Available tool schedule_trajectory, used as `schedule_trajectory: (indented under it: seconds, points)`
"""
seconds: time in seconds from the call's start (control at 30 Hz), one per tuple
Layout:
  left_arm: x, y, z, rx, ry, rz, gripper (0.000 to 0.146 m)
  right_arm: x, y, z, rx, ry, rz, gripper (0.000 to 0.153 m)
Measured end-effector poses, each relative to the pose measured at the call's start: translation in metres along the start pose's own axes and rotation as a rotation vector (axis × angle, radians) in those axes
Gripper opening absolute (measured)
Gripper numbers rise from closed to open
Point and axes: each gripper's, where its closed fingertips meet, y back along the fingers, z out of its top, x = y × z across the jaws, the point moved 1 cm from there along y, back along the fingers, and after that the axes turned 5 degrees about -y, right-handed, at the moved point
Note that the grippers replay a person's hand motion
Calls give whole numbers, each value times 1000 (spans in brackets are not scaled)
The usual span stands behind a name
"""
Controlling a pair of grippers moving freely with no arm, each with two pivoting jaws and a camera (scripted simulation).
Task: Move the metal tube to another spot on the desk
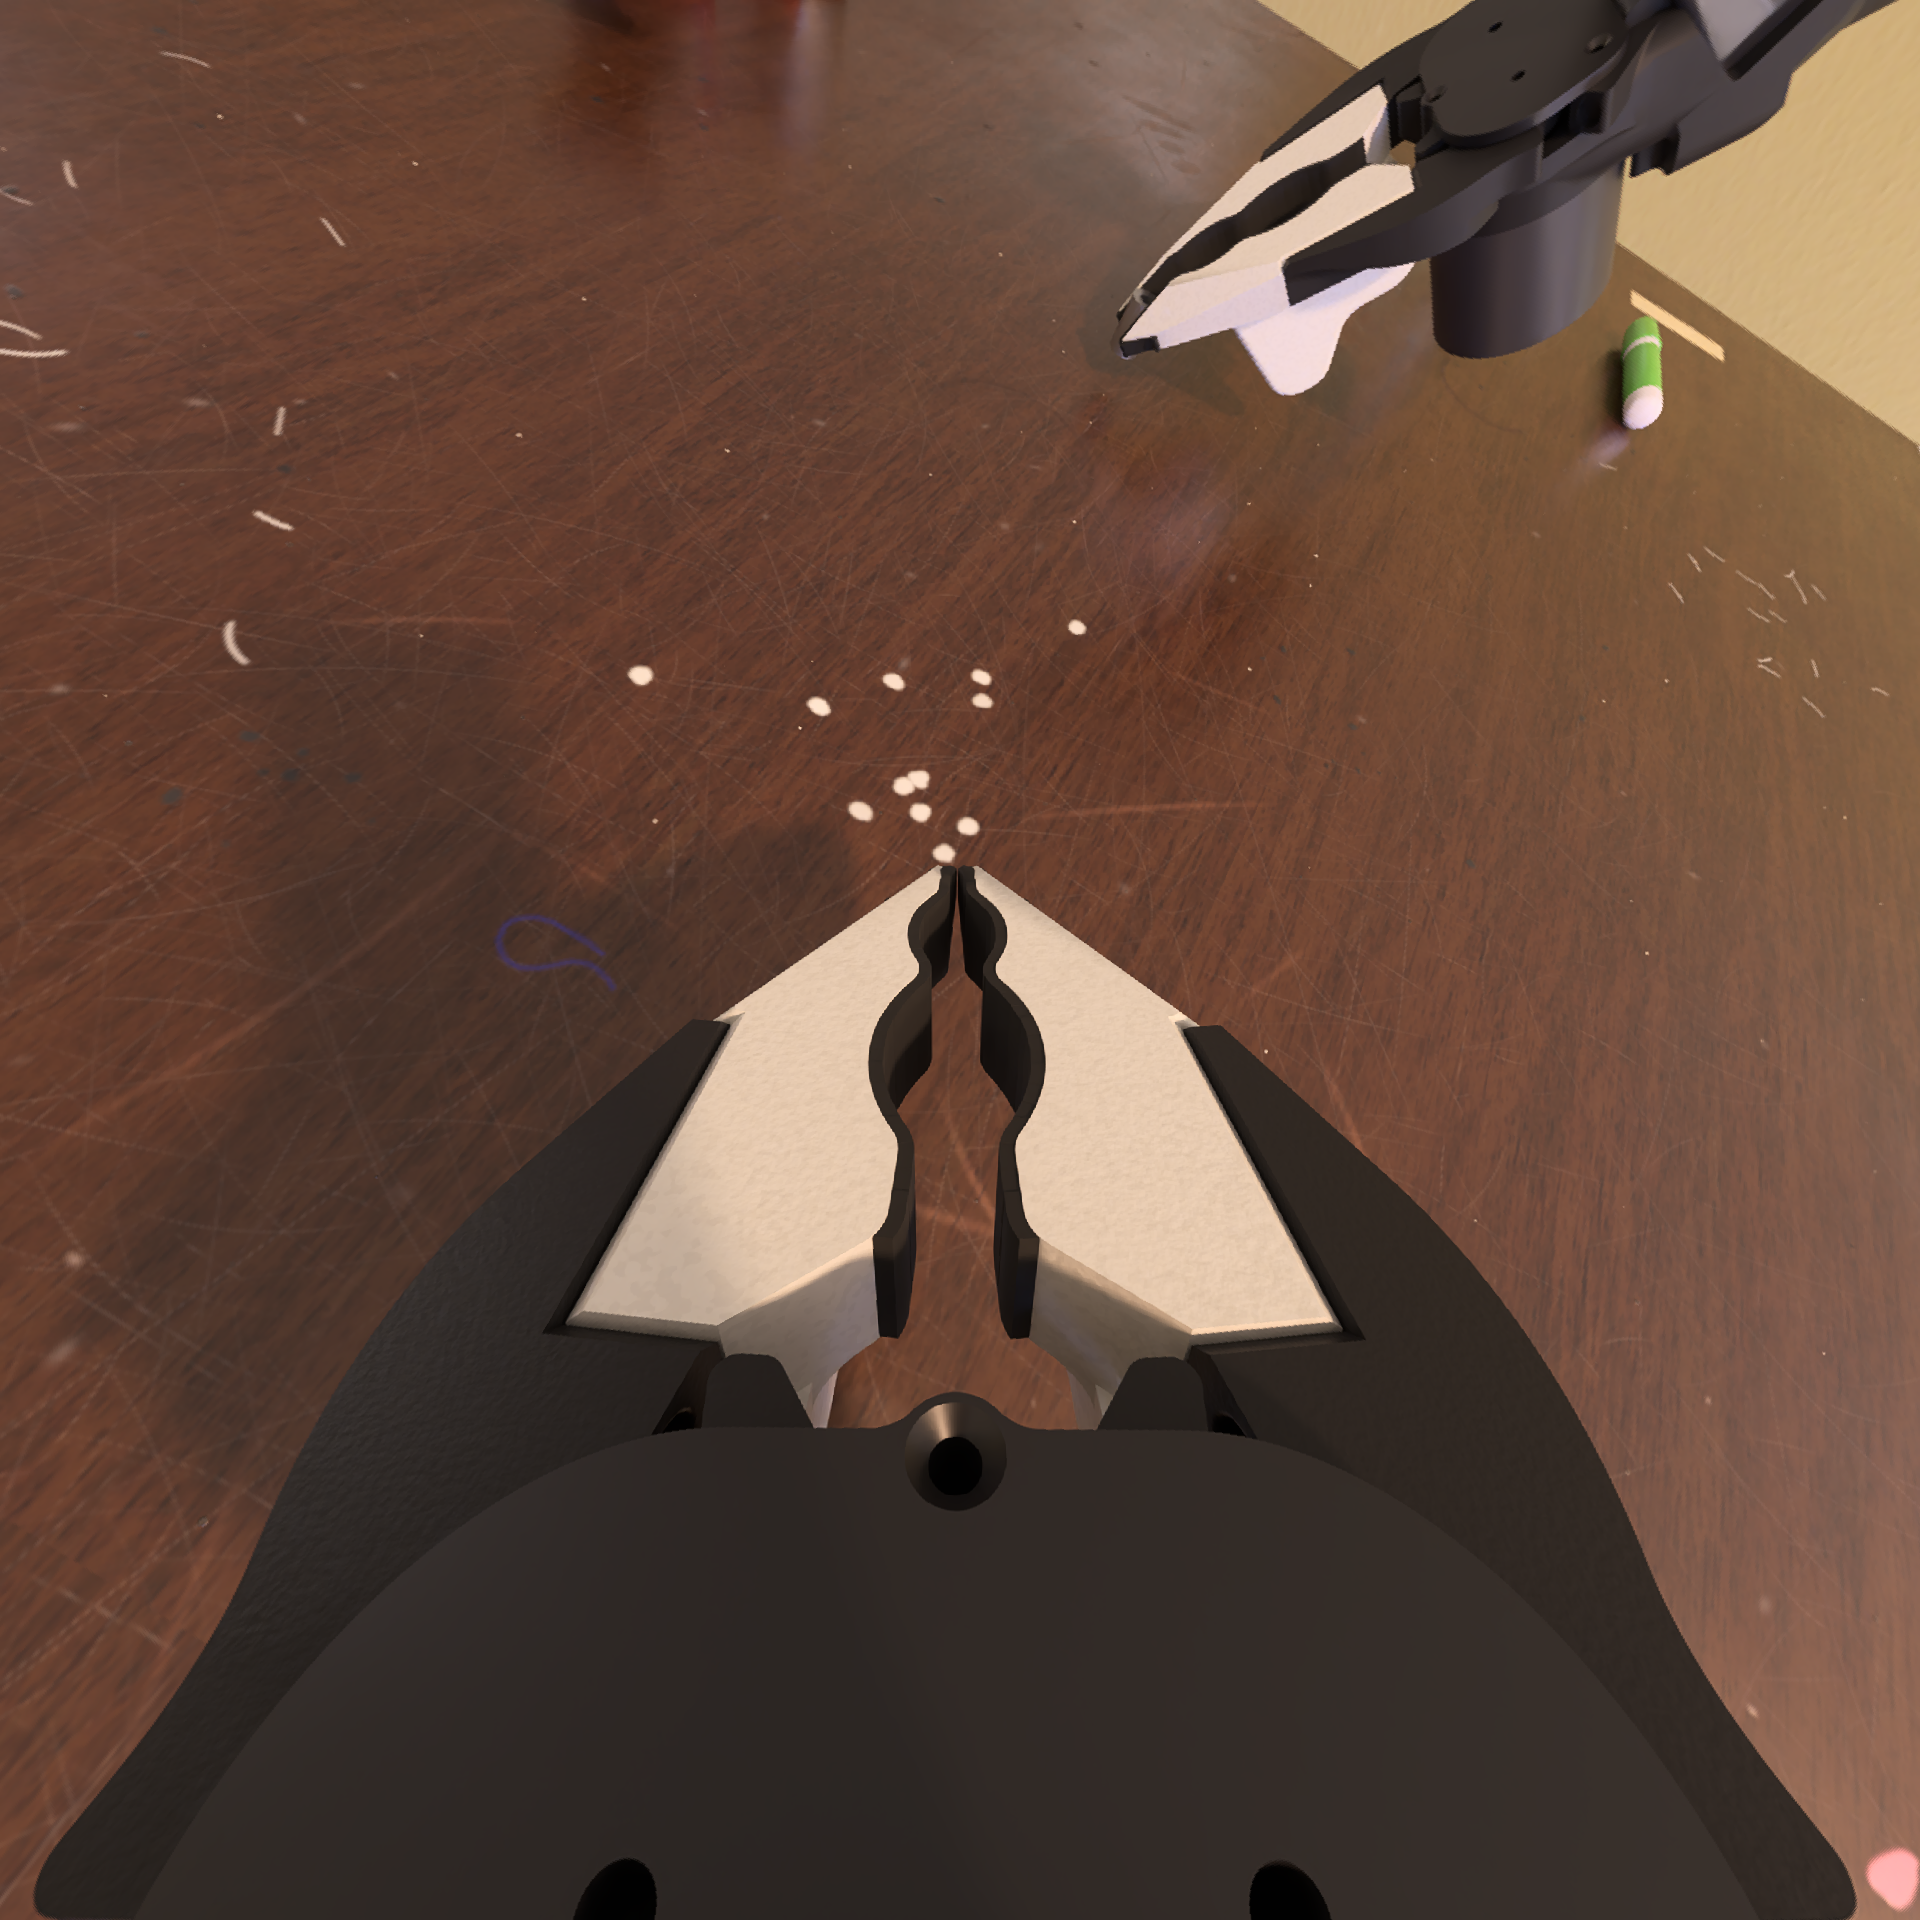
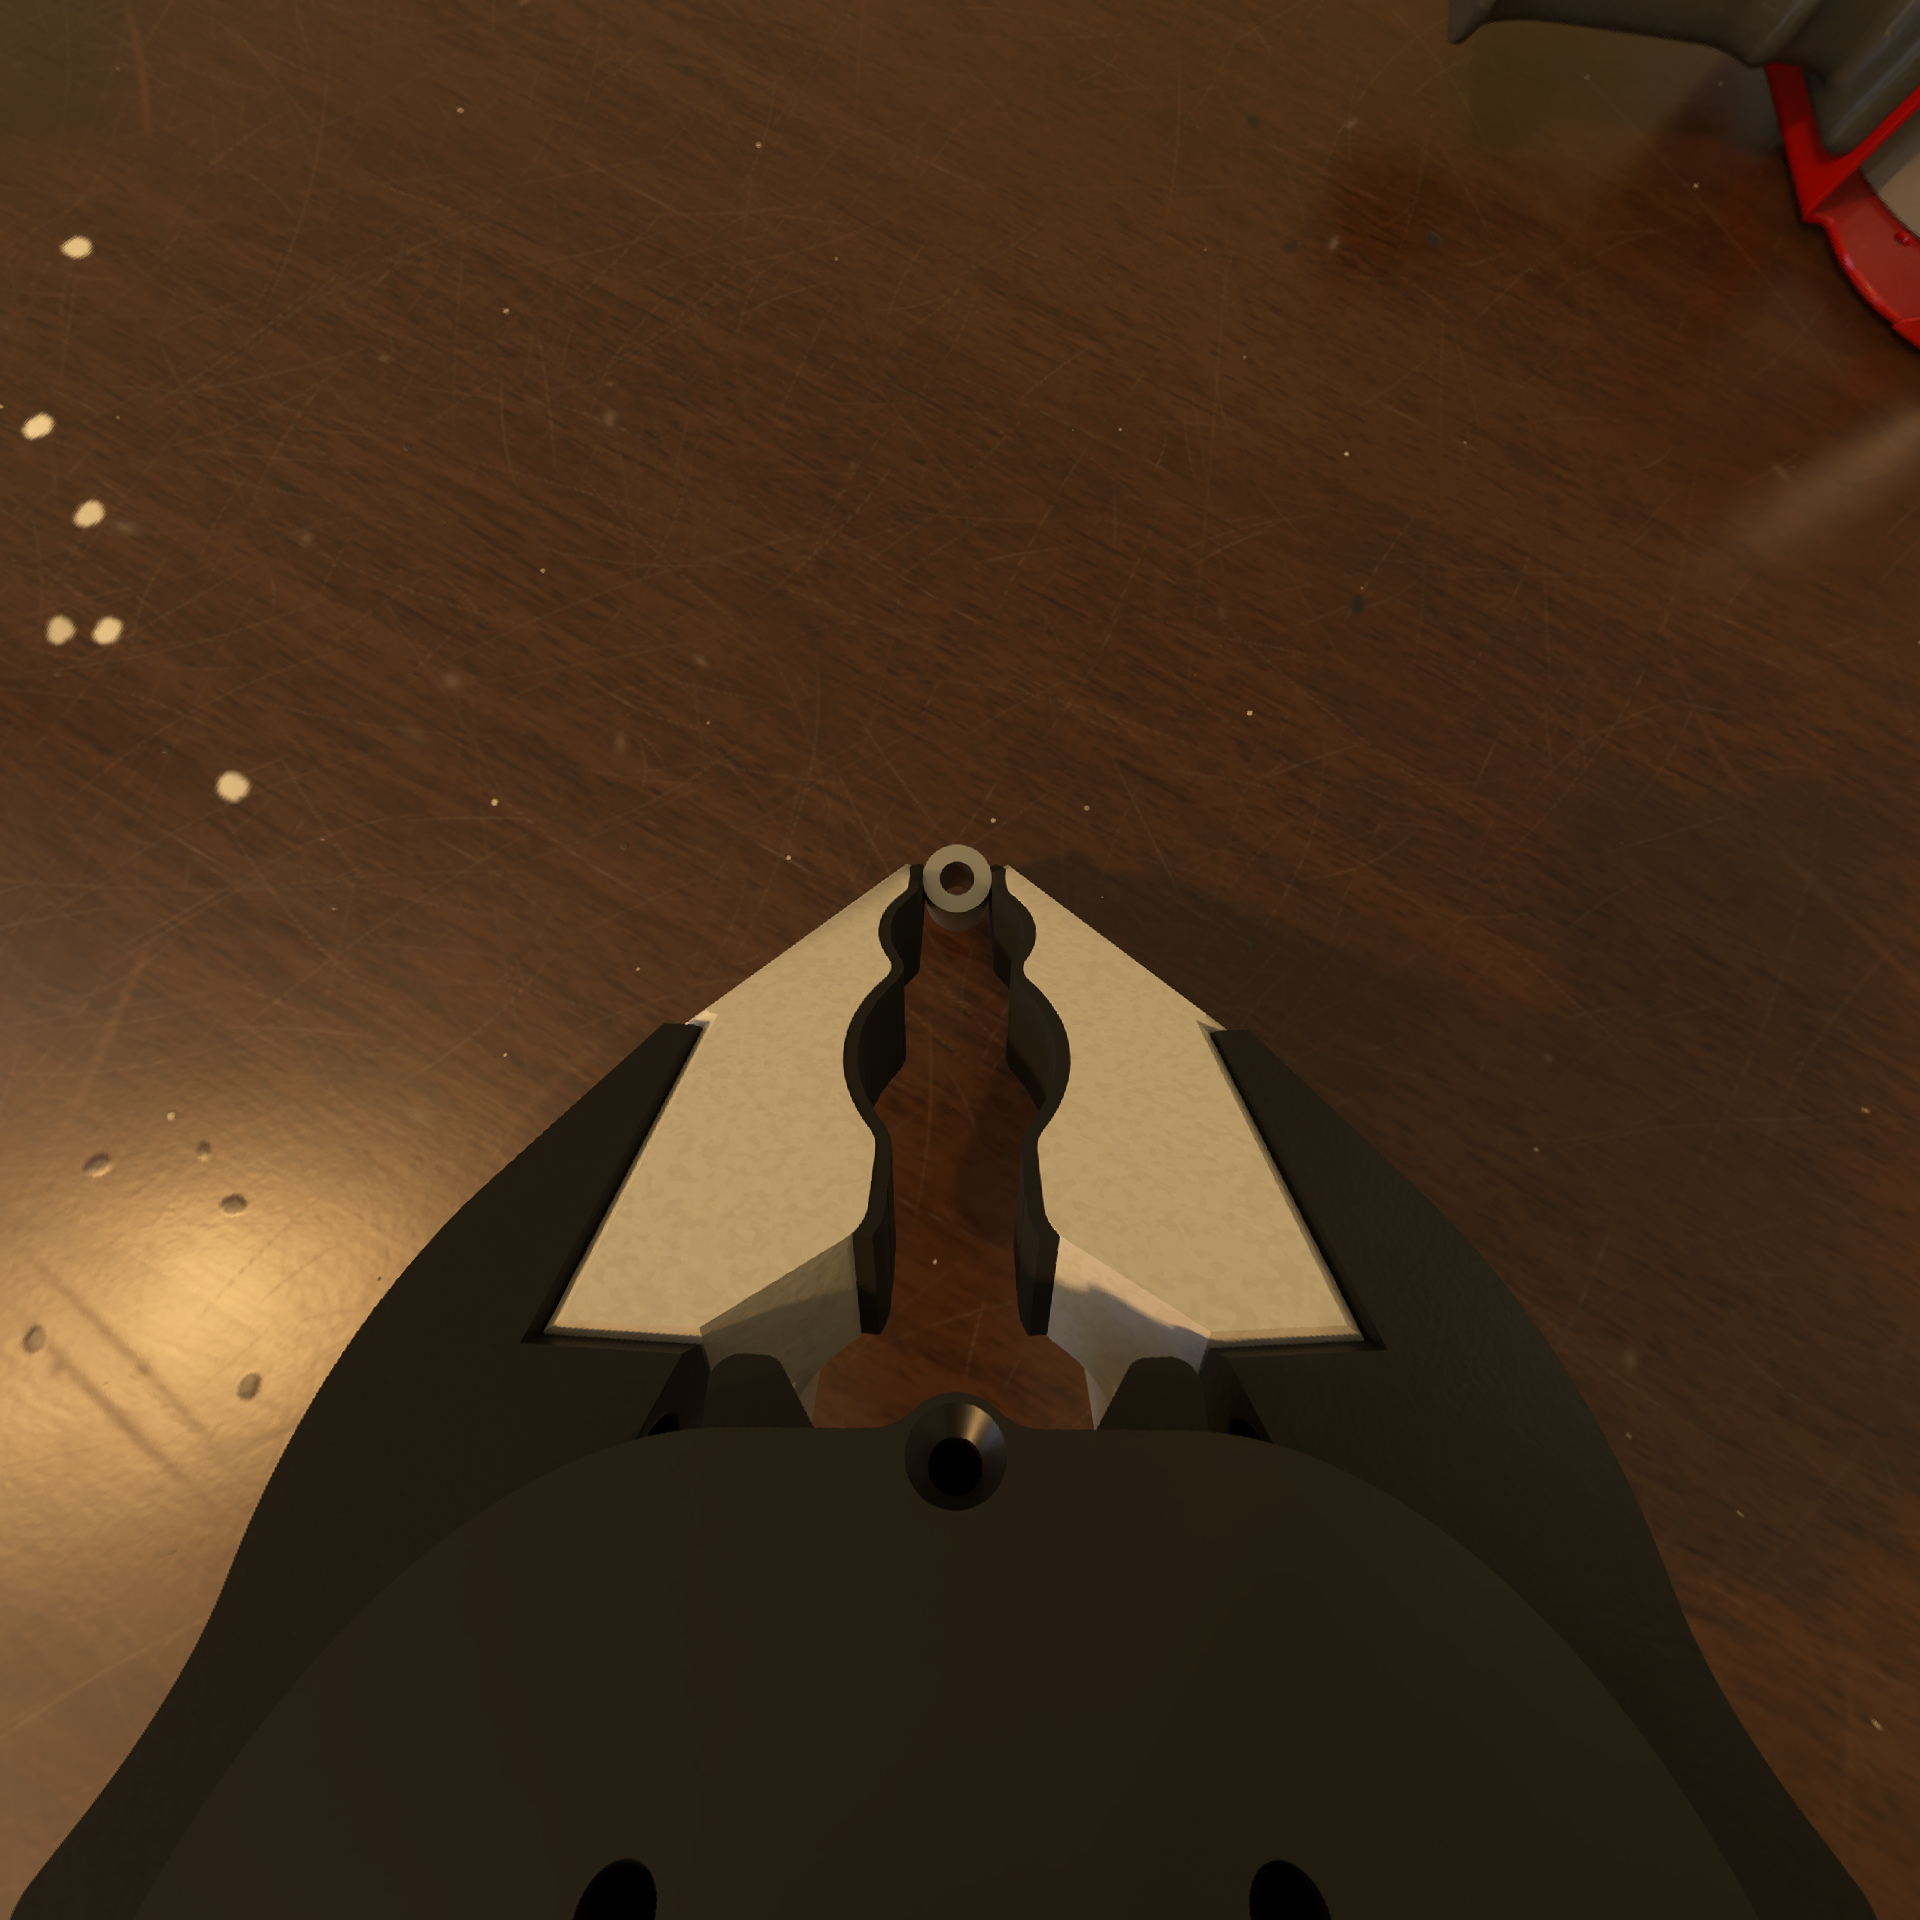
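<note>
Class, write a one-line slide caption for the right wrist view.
Right hand-held gripper pinches a small metal tube at its fingertips above the scratched brown desk.

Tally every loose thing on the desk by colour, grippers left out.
Grey: 1, the metal tube in the right gripper.
Green and white: 1, the marker.
Tan: 1, the thin stick.
Red and grey: 1, the tool, partly cut off.
Total: 4

The scratched brown desk (image 1: 520, 416) carries a green-and-white marker (image 1: 1642, 372) near its edge.
</note>
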Motion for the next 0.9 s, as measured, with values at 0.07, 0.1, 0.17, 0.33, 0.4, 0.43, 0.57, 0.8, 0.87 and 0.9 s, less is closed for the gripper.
schedule_trajectory:
  seconds: [0.07,0.1,0.17,0.33,0.4,0.43,0.57,0.8,0.87,0.9]
  points:
    - [0,-1,0,9,-11,-1,0,-1,-5,-4,0,-11,13,12]
    - [-1,-1,0,14,-16,1,0,-1,-8,-5,8,-19,18,12]
    - [-2,1,0,17,-18,2,0,-2,-9,-6,-13,-50,29,12]
    - [-4,10,-1,15,6,11,0,-3,-3,-5,-47,-106,49,34]
    - [-4,18,-4,17,9,28,1,-4,3,-4,-70,-134,62,35]
    - [-3,23,-6,18,13,38,1,-4,9,-4,-79,-146,54,35]
    - [5,63,-14,1,38,137,5,12,46,6,-157,-191,28,35]
    - [27,178,-52,-22,98,346,13,166,68,46,-332,-216,183,38]
    - [35,213,-67,-24,106,392,15,227,57,54,-346,-206,252,38]
    - [38,230,-73,-31,115,416,16,258,51,58,-347,-203,289,38]
